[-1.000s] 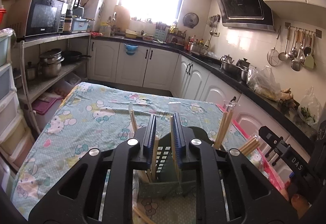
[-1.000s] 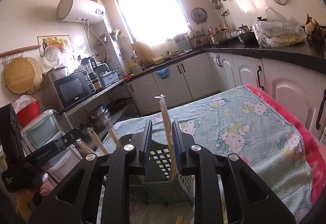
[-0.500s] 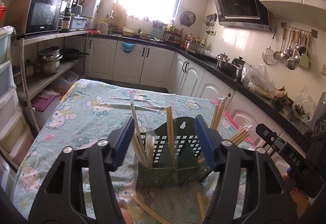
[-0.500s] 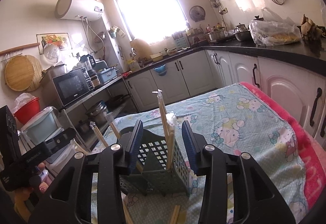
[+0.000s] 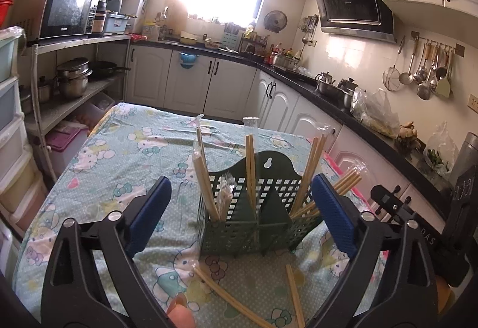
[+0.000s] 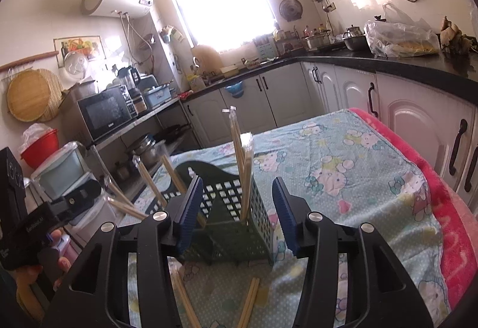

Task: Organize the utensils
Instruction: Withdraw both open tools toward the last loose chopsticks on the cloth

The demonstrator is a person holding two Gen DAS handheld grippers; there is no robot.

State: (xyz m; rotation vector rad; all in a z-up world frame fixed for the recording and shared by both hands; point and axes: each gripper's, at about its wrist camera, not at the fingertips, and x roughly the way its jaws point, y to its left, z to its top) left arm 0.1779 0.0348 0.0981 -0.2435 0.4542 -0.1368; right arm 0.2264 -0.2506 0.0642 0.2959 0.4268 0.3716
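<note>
Chopsticks (image 5: 251,169) stand in the caddy (image 5: 260,217) between our wide, empty left gripper (image 5: 239,208) and right gripper (image 6: 237,214) fingers; bumping could topple it.

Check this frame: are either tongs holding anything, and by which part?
Nothing is held. The left tongs and right tongs are both open, with the green holder and its chopsticks standing free between the pads.
</note>
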